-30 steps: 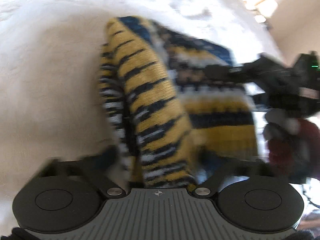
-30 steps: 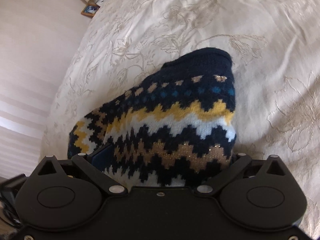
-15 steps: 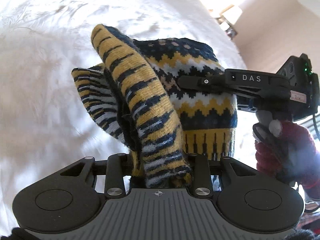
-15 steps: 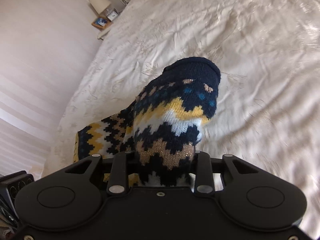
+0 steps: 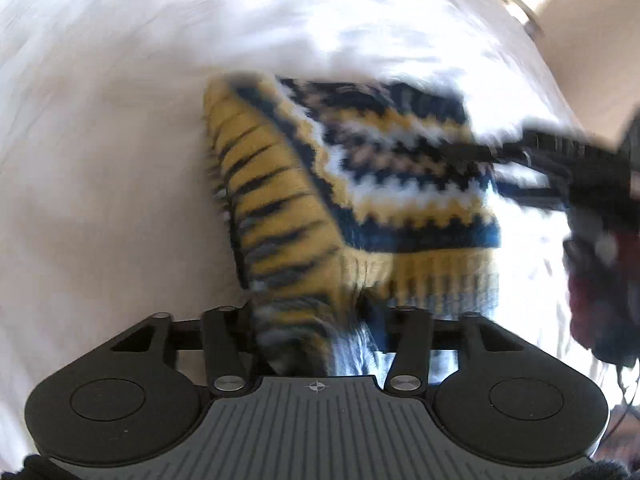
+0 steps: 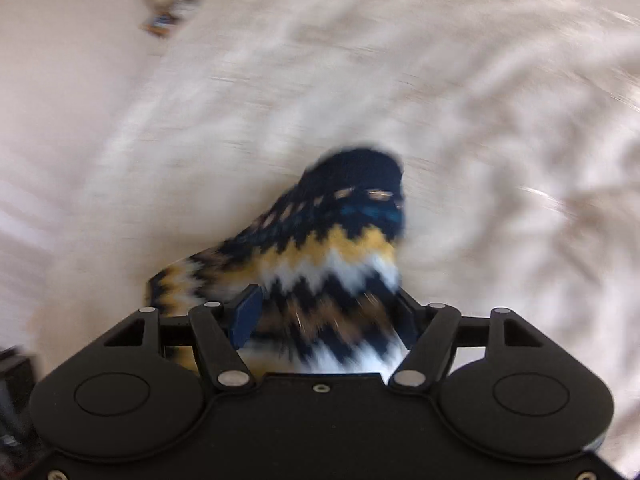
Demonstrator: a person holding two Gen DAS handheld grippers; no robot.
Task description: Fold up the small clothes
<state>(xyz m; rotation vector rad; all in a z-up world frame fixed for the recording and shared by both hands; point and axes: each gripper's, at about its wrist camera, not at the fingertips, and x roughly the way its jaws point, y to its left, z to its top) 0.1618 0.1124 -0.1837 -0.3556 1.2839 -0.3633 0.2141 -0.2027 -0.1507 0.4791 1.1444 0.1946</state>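
From the left wrist we see our left gripper [image 5: 320, 320] angled down, jaws just opening, knitted sweater [image 5: 360, 200] between them above the white bedspread [image 5: 100, 160], right gripper [image 5: 520, 156] reaching sideways, from the right wrist, right gripper [image 6: 324, 320] tilted down, jaws just opening around the sweater [image 6: 340, 248], grip unclear through blur.

Bedspread [image 6: 480, 80] — blurred (sweater [image 5: 400, 184] too)

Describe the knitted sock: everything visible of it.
The knitted sock is thick wool-like knit with navy, yellow, white and tan zigzag bands, a ribbed yellow cuff and a navy toe. It hangs bunched above the white bedspread, between the left gripper and the right gripper, whose jaws have just been opening. Blur hides whether the pads press it.
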